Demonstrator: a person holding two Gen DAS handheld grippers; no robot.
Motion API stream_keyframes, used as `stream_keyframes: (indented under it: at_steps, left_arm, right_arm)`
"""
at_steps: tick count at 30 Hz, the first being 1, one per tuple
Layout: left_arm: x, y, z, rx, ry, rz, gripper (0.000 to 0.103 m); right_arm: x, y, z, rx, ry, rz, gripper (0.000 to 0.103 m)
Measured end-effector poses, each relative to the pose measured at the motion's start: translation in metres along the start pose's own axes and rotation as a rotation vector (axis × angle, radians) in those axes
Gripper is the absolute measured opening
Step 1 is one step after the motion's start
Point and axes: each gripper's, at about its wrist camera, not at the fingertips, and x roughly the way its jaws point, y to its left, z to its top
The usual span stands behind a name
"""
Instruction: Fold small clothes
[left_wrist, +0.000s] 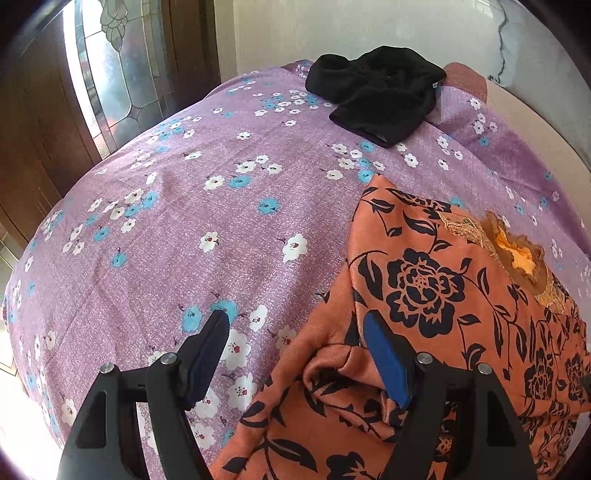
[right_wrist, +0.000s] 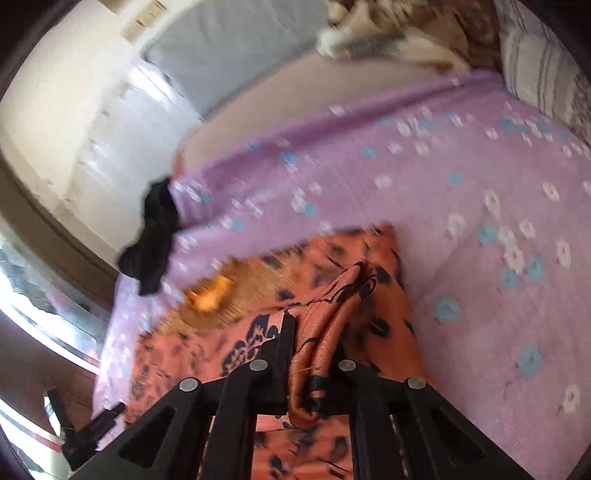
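Observation:
An orange garment with black flower print (left_wrist: 443, 295) lies on the purple flowered bedsheet (left_wrist: 184, 221), its embroidered neckline at the right. My left gripper (left_wrist: 299, 328) is open over the garment's left edge, a bunched fold of the cloth lying between the fingers; the right finger (left_wrist: 384, 362) is over the fabric. In the right wrist view, which is blurred, my right gripper (right_wrist: 314, 332) is shut on a gathered fold of the orange garment (right_wrist: 325, 332) and holds it raised above the rest of the garment.
A black garment (left_wrist: 376, 92) lies crumpled at the sheet's far edge; it also shows in the right wrist view (right_wrist: 155, 236). A wooden door with leaded glass (left_wrist: 110, 74) stands at the left. A striped pillow (right_wrist: 543, 81) and a blanket lie at the bed's far end.

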Motion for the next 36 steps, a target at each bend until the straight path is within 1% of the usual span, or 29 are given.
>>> stream_keyframes:
  at_steps: [1, 2, 3, 5, 7, 8, 9, 10, 11, 13, 14, 15, 16, 17, 18, 20, 22, 23, 24, 25, 26, 27, 28, 29, 30, 31, 32, 33, 36]
  left_arm:
    - [0.000, -0.003, 0.000, 0.015, -0.004, 0.004, 0.076]
    - [-0.001, -0.005, 0.000, 0.026, -0.011, 0.002, 0.076]
    - [-0.004, -0.008, 0.000, 0.036, -0.024, -0.007, 0.076]
    - [-0.010, -0.014, 0.000, 0.060, -0.058, -0.026, 0.076]
    - [-0.017, -0.024, 0.000, 0.104, -0.096, -0.031, 0.076]
    - [-0.020, -0.030, -0.001, 0.132, -0.109, -0.035, 0.078]
    - [-0.020, -0.037, -0.002, 0.158, -0.115, -0.042, 0.081]
    - [-0.020, -0.042, -0.003, 0.176, -0.114, -0.049, 0.081]
    - [-0.019, -0.047, -0.005, 0.192, -0.109, -0.056, 0.082]
    - [-0.011, -0.059, -0.009, 0.244, -0.081, -0.060, 0.082]
    - [-0.005, -0.065, -0.012, 0.280, -0.056, -0.051, 0.082]
    - [0.003, -0.071, -0.016, 0.314, -0.024, -0.033, 0.082]
    - [0.010, -0.074, -0.019, 0.336, 0.006, -0.015, 0.082]
    - [0.012, -0.075, -0.021, 0.341, 0.012, -0.010, 0.082]
    - [0.010, -0.074, -0.020, 0.334, 0.004, -0.014, 0.083]
    - [0.002, -0.069, -0.014, 0.301, -0.011, -0.049, 0.083]
    - [-0.010, -0.065, -0.010, 0.263, -0.066, -0.105, 0.083]
    - [-0.013, -0.066, -0.011, 0.261, -0.079, -0.114, 0.083]
    - [-0.014, -0.069, -0.012, 0.272, -0.076, -0.120, 0.085]
    - [-0.011, -0.074, -0.015, 0.293, -0.056, -0.128, 0.086]
    - [-0.004, -0.080, -0.020, 0.329, -0.013, -0.135, 0.087]
    - [0.005, -0.087, -0.026, 0.371, 0.040, -0.130, 0.087]
    - [0.011, -0.091, -0.030, 0.400, 0.058, -0.107, 0.087]
    - [0.008, -0.092, -0.032, 0.408, 0.021, -0.098, 0.088]
    - [0.005, -0.094, -0.031, 0.419, 0.010, -0.088, 0.088]
    - [0.002, -0.095, -0.030, 0.428, 0.013, -0.091, 0.088]
    - [-0.001, -0.094, -0.030, 0.422, 0.008, -0.115, 0.088]
    - [-0.004, -0.092, -0.029, 0.405, -0.001, -0.142, 0.088]
    - [-0.012, -0.089, -0.026, 0.364, -0.036, -0.180, 0.088]
  right_arm:
    - [0.009, -0.010, -0.001, 0.043, 0.065, -0.023, 0.011]
    - [0.011, -0.017, -0.001, 0.095, 0.084, 0.004, 0.012]
    - [0.005, -0.021, 0.001, 0.138, 0.074, 0.021, 0.012]
    - [-0.010, -0.019, 0.006, 0.135, 0.022, 0.010, 0.013]
    - [-0.027, -0.012, 0.009, 0.083, -0.075, -0.062, 0.013]
    - [-0.034, -0.009, 0.009, 0.064, -0.124, -0.092, 0.013]
    - [-0.038, -0.007, 0.008, 0.048, -0.164, -0.085, 0.014]
    - [-0.039, -0.003, 0.008, 0.026, -0.186, -0.043, 0.014]
    - [-0.037, 0.003, 0.008, 0.003, -0.180, 0.006, 0.014]
    - [-0.026, 0.014, 0.008, -0.036, -0.134, 0.082, 0.014]
    - [-0.014, 0.018, 0.006, -0.044, -0.088, 0.098, 0.014]
    - [0.004, 0.019, 0.004, -0.044, -0.007, 0.081, 0.014]
    - [0.022, 0.016, -0.001, -0.028, 0.089, 0.035, 0.014]
    - [0.033, 0.010, -0.007, 0.007, 0.128, 0.029, 0.012]
    - [0.030, 0.007, -0.008, 0.036, 0.086, 0.051, 0.012]
    - [0.021, 0.015, -0.006, 0.011, 0.072, 0.059, 0.014]
    - [0.012, 0.028, -0.007, -0.044, 0.035, 0.132, 0.014]
    - [0.012, 0.035, -0.011, -0.062, 0.035, 0.165, 0.014]
    - [0.015, 0.044, -0.015, -0.084, 0.059, 0.199, 0.014]
    - [0.022, 0.054, -0.021, -0.110, 0.105, 0.241, 0.014]
    - [0.031, 0.064, -0.029, -0.133, 0.163, 0.277, 0.014]
    - [0.042, 0.073, -0.037, -0.158, 0.228, 0.282, 0.014]
    - [0.050, 0.080, -0.046, -0.186, 0.266, 0.260, 0.014]
    - [0.048, 0.084, -0.051, -0.218, 0.244, 0.241, 0.015]
    - [0.044, 0.089, -0.053, -0.251, 0.222, 0.228, 0.015]
    - [0.041, 0.092, -0.052, -0.272, 0.222, 0.221, 0.015]
    - [0.037, 0.091, -0.048, -0.267, 0.215, 0.218, 0.015]
    - [0.033, 0.087, -0.044, -0.240, 0.184, 0.210, 0.015]
    - [0.021, 0.054, -0.018, -0.110, 0.062, 0.154, 0.015]
